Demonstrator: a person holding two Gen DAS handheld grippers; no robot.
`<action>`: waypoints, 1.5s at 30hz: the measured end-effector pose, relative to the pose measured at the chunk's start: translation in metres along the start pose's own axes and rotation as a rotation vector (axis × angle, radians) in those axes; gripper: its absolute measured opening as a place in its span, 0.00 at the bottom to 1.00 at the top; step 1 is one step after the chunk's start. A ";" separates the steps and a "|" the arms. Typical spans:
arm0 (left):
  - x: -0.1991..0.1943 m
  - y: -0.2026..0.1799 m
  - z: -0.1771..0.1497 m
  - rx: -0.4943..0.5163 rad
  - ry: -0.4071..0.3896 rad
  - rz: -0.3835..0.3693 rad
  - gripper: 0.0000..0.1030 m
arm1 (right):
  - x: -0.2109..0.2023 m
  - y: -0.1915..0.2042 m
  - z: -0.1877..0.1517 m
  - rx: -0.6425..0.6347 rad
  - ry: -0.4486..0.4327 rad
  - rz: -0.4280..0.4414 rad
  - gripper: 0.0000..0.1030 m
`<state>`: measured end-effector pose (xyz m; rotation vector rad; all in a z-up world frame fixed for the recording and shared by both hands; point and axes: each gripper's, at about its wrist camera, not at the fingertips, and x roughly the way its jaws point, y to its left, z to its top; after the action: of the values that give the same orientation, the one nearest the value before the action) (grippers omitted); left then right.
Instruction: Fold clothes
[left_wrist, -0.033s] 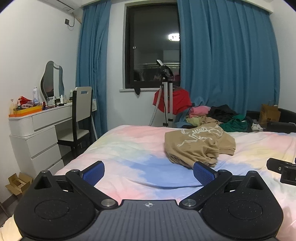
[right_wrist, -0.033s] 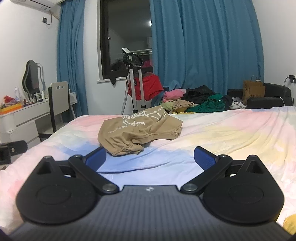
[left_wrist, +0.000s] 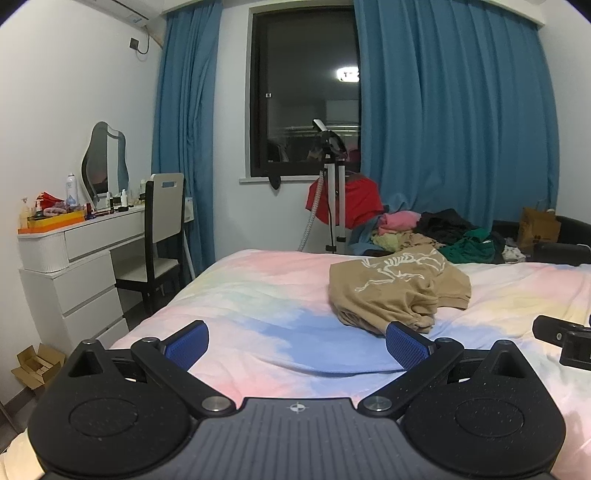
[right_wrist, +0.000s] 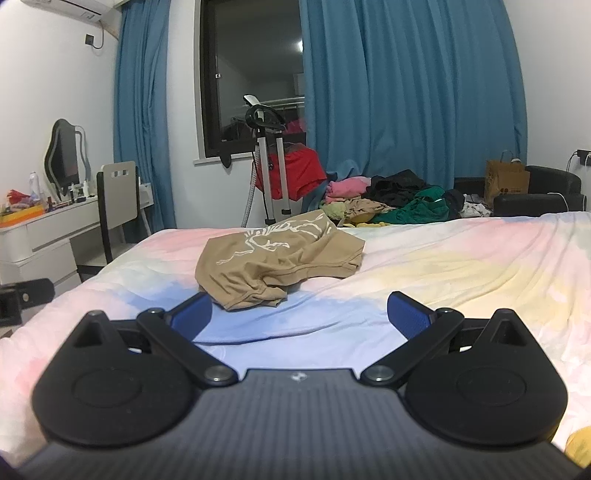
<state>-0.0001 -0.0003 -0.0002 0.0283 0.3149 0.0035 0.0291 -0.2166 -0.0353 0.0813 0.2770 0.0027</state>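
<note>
No change to report: tan shirt (left_wrist: 399, 286) lies crumpled mid-bed (left_wrist: 258, 295), untouched, folding not started. Left claw (left_wrist: 295, 343) spread wide, empty, low over the bed's near edge, shirt ahead to its right. Right claw (right_wrist: 301, 317) likewise spread, empty, shirt just ahead-left.

You face a dark window (left_wrist: 304, 92) set in a white wall between blue curtains (left_wrist: 458, 122). To your left stand a white dressing table (left_wrist: 74, 258) with a wavy mirror (left_wrist: 105, 160) and a chair (left_wrist: 159, 236); an air conditioner (right_wrist: 70, 6) hangs above.
</note>
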 end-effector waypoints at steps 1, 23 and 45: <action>0.000 0.000 0.000 0.001 0.001 -0.002 1.00 | 0.000 -0.002 0.000 0.004 -0.002 0.001 1.00; -0.006 -0.002 -0.002 0.053 -0.024 -0.002 1.00 | 0.001 -0.003 -0.001 0.018 0.010 -0.005 1.00; -0.006 -0.002 -0.001 0.053 -0.021 -0.007 1.00 | -0.002 -0.003 -0.002 0.019 0.009 -0.018 1.00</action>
<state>-0.0058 -0.0021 0.0004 0.0802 0.2942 -0.0121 0.0264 -0.2193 -0.0370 0.0974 0.2864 -0.0172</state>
